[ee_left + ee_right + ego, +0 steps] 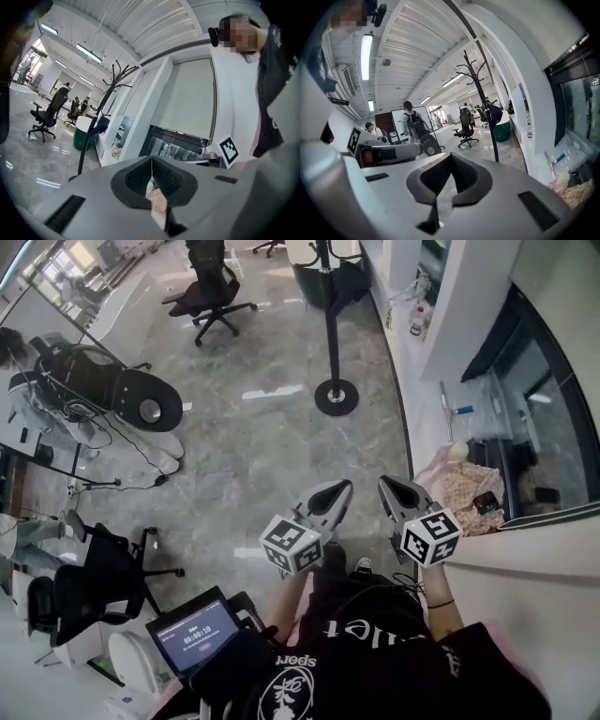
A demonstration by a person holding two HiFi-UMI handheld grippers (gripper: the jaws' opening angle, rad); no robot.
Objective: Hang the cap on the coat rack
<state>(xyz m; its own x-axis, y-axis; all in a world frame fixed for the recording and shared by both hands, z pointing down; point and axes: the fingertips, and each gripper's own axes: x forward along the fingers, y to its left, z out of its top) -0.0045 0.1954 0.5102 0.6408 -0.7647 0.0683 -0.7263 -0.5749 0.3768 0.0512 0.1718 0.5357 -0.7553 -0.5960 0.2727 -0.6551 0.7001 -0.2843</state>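
The cap (457,482), a pinkish patterned fabric one, lies on the white window ledge (422,418) at the right, just beyond my right gripper. It also shows low in the right gripper view, cap (577,193), and through the gap behind the left jaws, cap (158,201). The black coat rack (333,343) stands on a round base on the grey floor, well ahead of both grippers; coat rack (107,98), coat rack (486,101). My left gripper (343,486) (151,161) and right gripper (384,482) (451,157) are held side by side near the person's body, both shut and empty.
A black office chair (211,292) stands far left of the rack, another chair (89,587) near left. A tablet screen (192,629) sits below the left gripper. A squeegee (450,411) and a bottle (416,320) rest on the ledge. A person with a backpack (412,124) stands far off.
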